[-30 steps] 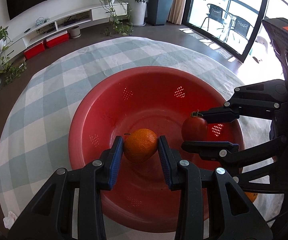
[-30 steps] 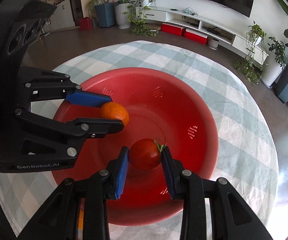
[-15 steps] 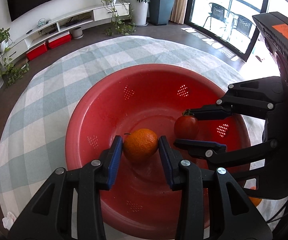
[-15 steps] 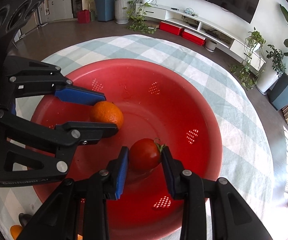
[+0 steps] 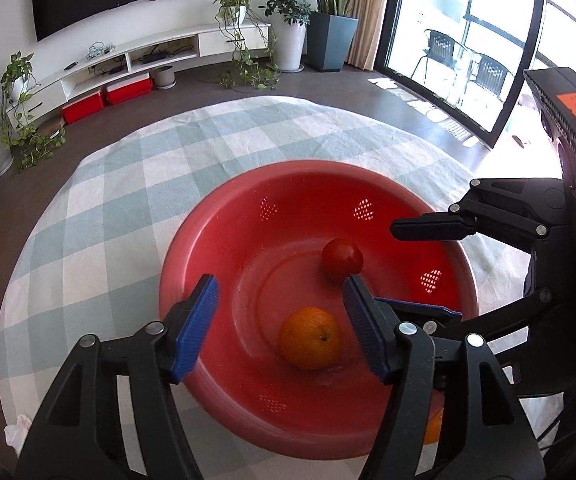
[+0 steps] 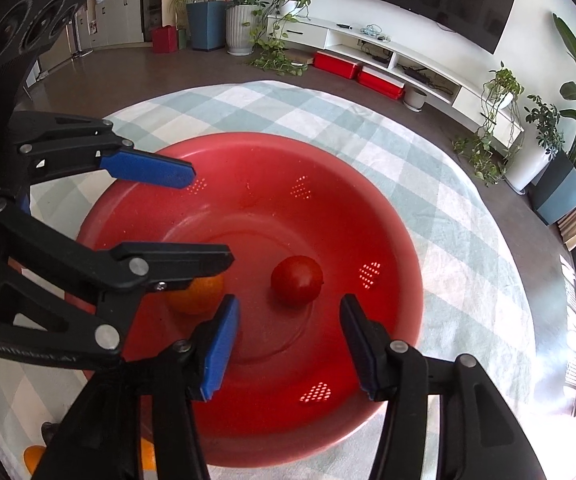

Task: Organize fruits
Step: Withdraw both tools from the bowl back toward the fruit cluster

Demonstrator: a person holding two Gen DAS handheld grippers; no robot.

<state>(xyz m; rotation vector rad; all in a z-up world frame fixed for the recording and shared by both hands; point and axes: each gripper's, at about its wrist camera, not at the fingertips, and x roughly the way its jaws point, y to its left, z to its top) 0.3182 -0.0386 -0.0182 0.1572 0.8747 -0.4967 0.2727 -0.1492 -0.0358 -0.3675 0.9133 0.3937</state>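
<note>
**Both fruits let go into the red bowl**

We had two pieces in the red bowl (image 5: 216, 240) at this pt: the orange (image 5: 311, 338) lay on the bowl floor, near side, and the tomato (image 5: 342, 260) sat a bit further in, apart from it, neither touching the wall. The bowl stood on the checked tablecloth (image 5: 128, 184) over a round table.

Tools: our left gripper (image 5: 278, 326) stood fairly wide, jaws having just been opening; the orange lay below and between the blue pads (image 5: 194, 330) but w/ clear gaps each side, so nothing gripped. Our right gripper (image 6: 288, 344) was the same story, jaws just been opening, mid-wide, w/ the tomato (image 6: 297, 286) sitting ahead of the tips, free of both pads. In the right wrist view the orange (image 6: 198, 296) was half hidden under the left tool's lower finger.

Step, as we judged it: release/drop-off of this pair, basically done. More fruit seemed to be waiting outside the bowl, since we saw an orange-coloured piece (image 6: 34, 456) on the cloth by the near rim, mostly hidden, so can't say what it was.

Next move, in our view: lift both tools clear w/o nudging the fruit, then swing back over the rim toward that leftover piece, jaws kept wide enough to straddle it.
</note>
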